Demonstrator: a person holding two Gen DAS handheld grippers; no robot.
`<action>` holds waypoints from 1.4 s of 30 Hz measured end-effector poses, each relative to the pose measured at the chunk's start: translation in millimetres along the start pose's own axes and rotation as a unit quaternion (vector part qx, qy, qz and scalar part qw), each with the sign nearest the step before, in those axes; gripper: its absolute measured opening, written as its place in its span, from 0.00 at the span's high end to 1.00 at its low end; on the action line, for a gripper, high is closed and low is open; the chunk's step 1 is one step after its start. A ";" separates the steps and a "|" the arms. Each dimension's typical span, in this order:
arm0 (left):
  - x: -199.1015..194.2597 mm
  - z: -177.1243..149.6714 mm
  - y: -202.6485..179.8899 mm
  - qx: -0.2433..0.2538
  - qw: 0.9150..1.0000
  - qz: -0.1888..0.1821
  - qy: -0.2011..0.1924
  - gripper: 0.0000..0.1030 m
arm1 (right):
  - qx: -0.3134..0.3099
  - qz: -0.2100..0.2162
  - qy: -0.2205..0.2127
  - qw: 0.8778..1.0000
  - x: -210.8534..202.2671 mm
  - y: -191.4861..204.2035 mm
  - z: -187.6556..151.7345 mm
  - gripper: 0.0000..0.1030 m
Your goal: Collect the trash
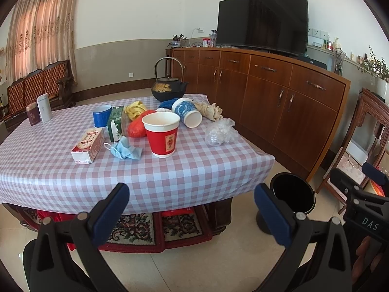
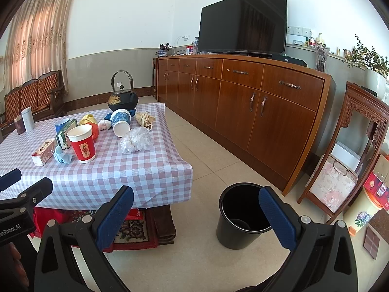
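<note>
Trash lies on the checked tablecloth (image 1: 170, 170): a red paper cup (image 1: 161, 133) upright, a blue-patterned cup (image 1: 188, 113) on its side, a clear crumpled plastic bag (image 1: 220, 131), a blue face mask (image 1: 125, 149), a small carton (image 1: 87, 146), a green box (image 1: 116, 121) and an orange bag (image 1: 137, 127). A black bin (image 2: 239, 215) stands on the floor right of the table. My left gripper (image 1: 192, 209) is open before the table's front edge, holding nothing. My right gripper (image 2: 197, 214) is open and empty; its right finger overlaps the bin.
A black iron teapot (image 1: 167, 87), a blue mug (image 1: 102, 115) and two tins (image 1: 40, 110) also stand on the table. A long wooden sideboard (image 2: 243, 102) with a TV (image 2: 243, 22) runs along the right wall. A carved wooden stand (image 2: 347, 150) is at far right. A patterned rug (image 1: 145, 228) lies under the table.
</note>
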State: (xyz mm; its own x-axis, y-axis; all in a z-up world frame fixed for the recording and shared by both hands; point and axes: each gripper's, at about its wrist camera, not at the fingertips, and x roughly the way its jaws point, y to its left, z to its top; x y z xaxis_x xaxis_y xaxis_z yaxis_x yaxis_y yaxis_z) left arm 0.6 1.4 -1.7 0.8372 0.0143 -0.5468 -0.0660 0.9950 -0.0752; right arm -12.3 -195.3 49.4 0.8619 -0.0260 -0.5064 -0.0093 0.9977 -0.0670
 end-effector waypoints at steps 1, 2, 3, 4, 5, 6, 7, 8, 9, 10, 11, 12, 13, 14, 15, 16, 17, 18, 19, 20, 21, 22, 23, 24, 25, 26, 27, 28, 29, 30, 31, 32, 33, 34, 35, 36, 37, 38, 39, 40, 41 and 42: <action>0.0 -0.1 0.0 0.000 1.000 0.000 0.000 0.00 | 0.000 -0.001 0.000 1.000 -0.4 -0.3 -0.2 0.00; 0.0 -0.2 0.1 0.001 1.000 0.000 0.000 0.00 | 0.001 -0.001 -0.001 1.000 -0.3 -0.1 -0.2 0.00; 0.0 -0.5 0.5 0.001 1.000 0.000 0.000 0.00 | 0.002 0.000 -0.001 1.000 -0.4 0.0 0.1 0.00; -0.1 -0.5 0.3 0.000 1.000 -0.001 0.000 0.00 | 0.001 0.000 0.000 1.000 -0.5 0.1 0.4 0.00; -0.3 -0.6 0.3 0.000 1.000 -0.001 0.000 0.00 | 0.001 -0.001 -0.001 1.000 -1.0 -0.2 0.4 0.00; -0.3 -0.7 0.1 0.000 1.000 -0.001 0.000 0.00 | 0.002 0.000 -0.001 1.000 -1.3 -0.6 0.3 0.00; -0.1 -0.6 0.0 0.001 1.000 -0.001 0.001 0.00 | 0.002 0.000 -0.001 1.000 -1.3 -0.6 0.6 0.00; -0.2 -0.6 0.0 0.001 1.000 -0.001 0.001 0.00 | 0.001 0.000 0.000 1.000 -1.1 -0.3 0.7 0.00; -0.4 -0.4 -0.2 0.001 1.000 -0.001 0.000 0.00 | 0.001 0.000 0.000 1.000 -1.3 -0.3 1.2 0.00; -0.2 -0.3 -0.3 0.001 1.000 -0.001 0.001 0.00 | 0.001 0.000 0.000 1.000 -1.1 -0.6 0.8 0.00; -0.1 -0.3 -0.4 0.001 1.000 -0.001 0.001 0.00 | 0.000 0.001 0.000 1.000 -0.8 0.1 1.2 0.00; -0.3 -0.4 -0.2 0.001 1.000 -0.001 0.001 0.00 | 0.000 0.001 -0.001 1.000 -1.0 0.3 1.5 0.00; -0.3 -0.5 -0.3 0.000 1.000 -0.001 0.001 0.00 | 0.000 0.001 -0.001 1.000 -1.2 0.5 1.8 0.00; -0.2 -0.4 -0.3 0.000 1.000 -0.002 0.001 0.00 | 0.000 0.002 -0.001 1.000 -0.6 0.5 1.9 0.00; 0.0 -0.2 -0.6 0.001 1.000 -0.002 0.001 0.00 | 0.000 0.002 -0.001 1.000 -0.4 0.4 2.1 0.00; 0.1 -0.2 -0.6 0.001 1.000 -0.002 0.001 0.00 | 0.000 0.002 -0.001 1.000 -0.6 0.0 1.9 0.00; 0.2 -0.2 -0.6 0.001 1.000 -0.002 0.001 0.00 | 0.000 0.002 -0.001 1.000 -0.5 0.3 2.2 0.00; 0.1 -0.2 -0.7 0.000 1.000 -0.002 0.001 0.00 | 0.000 0.002 -0.001 1.000 -0.6 0.2 2.1 0.00; 0.1 -0.4 -0.6 0.001 1.000 -0.002 0.001 0.00 | 0.000 0.002 -0.001 1.000 -0.7 -0.1 2.0 0.00; 0.2 -0.3 -0.8 0.001 1.000 -0.002 0.001 0.00 | 0.000 0.002 -0.001 1.000 -0.3 0.2 2.3 0.00; 0.2 -0.3 -0.7 0.001 1.000 -0.002 0.001 0.00 | 0.001 0.002 -0.002 1.000 -0.8 0.0 2.0 0.00; 0.2 -0.3 -0.6 0.001 1.000 -0.002 0.001 0.00 | 0.001 0.002 -0.002 1.000 -0.6 0.1 2.2 0.00; 0.1 -0.3 -0.5 0.001 1.000 -0.002 0.001 0.00 | 0.001 0.002 -0.002 1.000 -0.8 -0.2 2.5 0.00; 0.4 -0.2 -0.6 0.001 1.000 -0.002 0.001 0.00 | 0.001 0.002 -0.002 1.000 -0.4 0.0 2.8 0.00; 1.0 -0.3 -1.1 0.001 1.000 -0.002 0.002 0.00 | 0.001 0.002 -0.002 1.000 -0.1 0.4 3.0 0.00; 1.2 -0.3 -1.1 0.001 1.000 -0.002 0.002 0.00 | 0.001 0.003 -0.003 1.000 -0.4 0.0 2.9 0.00; 1.6 -0.3 -1.3 0.001 1.000 -0.002 0.002 0.00 | 0.002 0.003 -0.002 1.000 0.0 -0.1 2.9 0.00; 1.7 -0.3 -1.4 0.001 1.000 -0.002 0.002 0.00 | 0.001 0.003 -0.002 1.000 0.1 0.2 3.0 0.00; 2.0 -0.3 -1.5 0.001 1.000 -0.002 0.003 0.00 | 0.001 0.003 -0.002 1.000 0.5 0.7 3.4 0.00; 2.3 -0.3 -1.7 0.000 1.000 -0.003 0.003 0.00 | 0.001 0.003 -0.002 1.000 0.9 0.9 3.5 0.00; 2.2 -0.5 -1.7 0.001 1.000 -0.003 0.003 0.00 | 0.002 0.003 -0.002 1.000 1.0 1.0 3.5 0.00; 2.2 -0.5 -1.9 0.001 1.000 -0.002 0.002 0.00 | 0.001 0.003 -0.002 1.000 1.0 1.0 3.5 0.00; 2.7 -0.4 -1.9 0.001 1.000 -0.003 0.003 0.00 | 0.001 0.003 -0.002 1.000 0.8 1.1 3.4 0.00; 2.2 -0.4 -1.7 0.001 1.000 -0.003 0.003 0.00 | 0.001 0.003 -0.002 1.000 1.0 1.0 3.4 0.00; 2.3 -0.4 -1.9 0.000 1.000 -0.003 0.003 0.00 | 0.001 0.003 -0.002 1.000 1.0 0.9 3.4 0.00; 2.3 -0.4 -1.8 0.000 1.000 -0.002 0.003 0.00 | 0.001 0.003 -0.002 1.000 1.0 1.0 3.5 0.00; 2.3 -0.3 -1.6 0.000 1.000 -0.002 0.003 0.00 | 0.001 0.003 -0.002 1.000 0.8 0.8 3.4 0.00; 2.5 -0.4 -1.8 0.000 1.000 -0.002 0.003 0.00 | 0.002 0.003 -0.003 1.000 0.8 0.8 3.3 0.00; 2.6 -0.7 -1.6 -0.001 1.000 -0.002 0.003 0.00 | 0.002 0.003 -0.002 1.000 1.1 0.8 3.3 0.00; 2.4 -1.3 -1.1 -0.001 1.000 -0.002 0.003 0.00 | 0.001 0.003 -0.002 1.000 1.1 0.9 3.3 0.00; 2.4 -1.3 -1.0 -0.001 1.000 -0.002 0.003 0.00 | 0.002 0.003 -0.002 1.000 0.7 0.7 3.4 0.00; 2.4 -1.5 -1.2 -0.001 1.000 -0.001 0.004 0.00 | 0.003 0.003 -0.003 1.000 0.6 0.3 3.2 0.00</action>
State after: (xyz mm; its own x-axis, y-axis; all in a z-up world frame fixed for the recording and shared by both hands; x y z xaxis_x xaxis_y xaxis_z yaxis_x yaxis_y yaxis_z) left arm 1.9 0.1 -4.2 0.8333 0.0109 -0.5526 -0.0649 0.9948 -0.0782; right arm -10.1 -194.8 51.8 0.8648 -0.0202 -0.5017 -0.0115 0.9981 -0.0599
